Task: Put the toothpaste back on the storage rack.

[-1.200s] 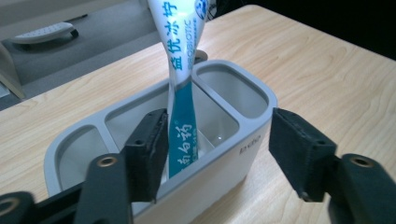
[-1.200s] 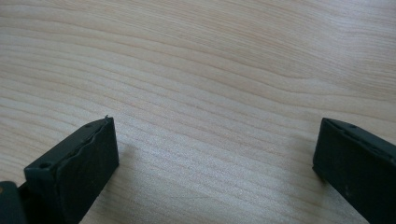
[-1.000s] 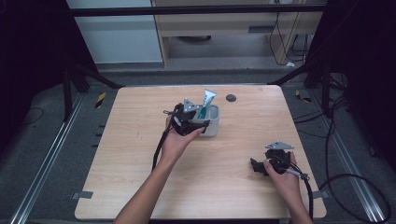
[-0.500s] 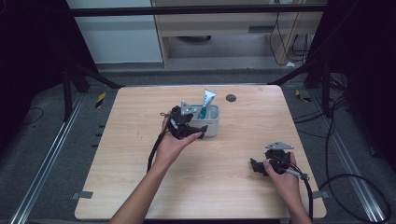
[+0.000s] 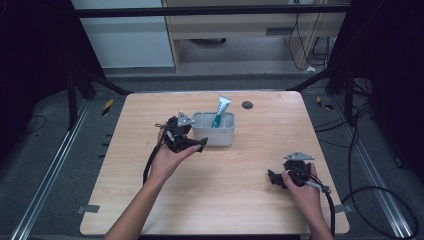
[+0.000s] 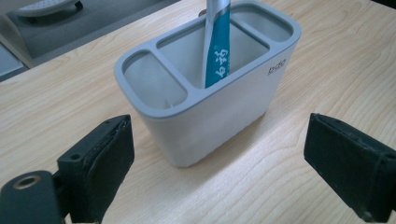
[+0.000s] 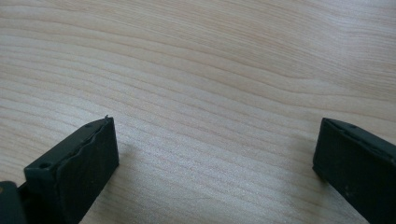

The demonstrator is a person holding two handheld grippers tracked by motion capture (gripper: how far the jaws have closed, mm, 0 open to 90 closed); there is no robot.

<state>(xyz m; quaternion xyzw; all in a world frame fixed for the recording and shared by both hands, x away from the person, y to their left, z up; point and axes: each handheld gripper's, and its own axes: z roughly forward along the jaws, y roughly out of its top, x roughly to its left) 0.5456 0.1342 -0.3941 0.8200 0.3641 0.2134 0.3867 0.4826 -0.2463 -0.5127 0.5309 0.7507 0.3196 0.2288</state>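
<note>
the toothpaste tube [image 6: 217,51] now stands in the middle slot of the grey holder [image 5: 214,131], centre of the table [image 5: 240,210]. my left hand-held gripper [image 5: 192,142] has backed off, jaws wide and empty. my right hand-held gripper [image 5: 277,178] rests gaping, lower right. placing looks finished.
</note>
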